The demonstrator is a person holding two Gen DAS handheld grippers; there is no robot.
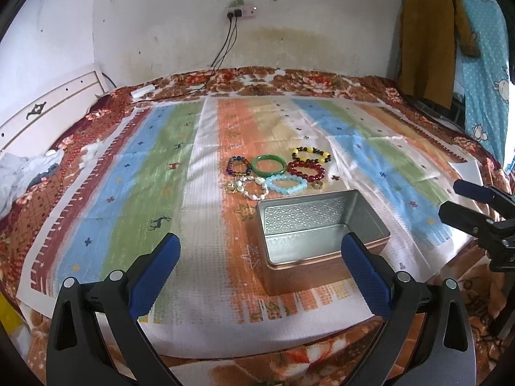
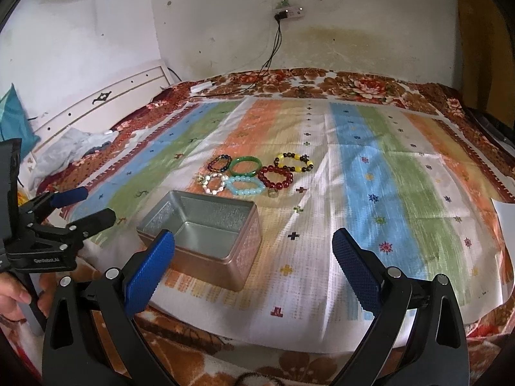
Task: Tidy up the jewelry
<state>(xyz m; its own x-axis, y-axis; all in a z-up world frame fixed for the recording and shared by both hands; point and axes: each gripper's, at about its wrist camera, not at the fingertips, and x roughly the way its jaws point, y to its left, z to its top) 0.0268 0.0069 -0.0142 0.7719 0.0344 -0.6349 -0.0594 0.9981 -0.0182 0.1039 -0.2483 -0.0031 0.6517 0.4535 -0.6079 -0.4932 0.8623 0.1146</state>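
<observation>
Bed against a stained white wall, striped cloth (image 1: 180, 167) spread over it. Left gripper (image 2: 85, 207) reads "GenRobot.AI". Both it and the right gripper (image 2: 254, 257) gape wide, empty. Bracelets (image 1: 276, 169) sit just behind the open tin (image 1: 322, 234).

The left gripper (image 1: 260, 257) hangs level, its two blue-padded fingers (image 1: 157, 276) spread wide apart with nothing between them. The right gripper (image 2: 254, 263) is likewise wide open and empty, its blue pads (image 2: 148, 276) well apart. The two grippers sit side by side, apart, both aimed forward. A hand (image 2: 14, 296) grips the left gripper's handle from below.
</observation>
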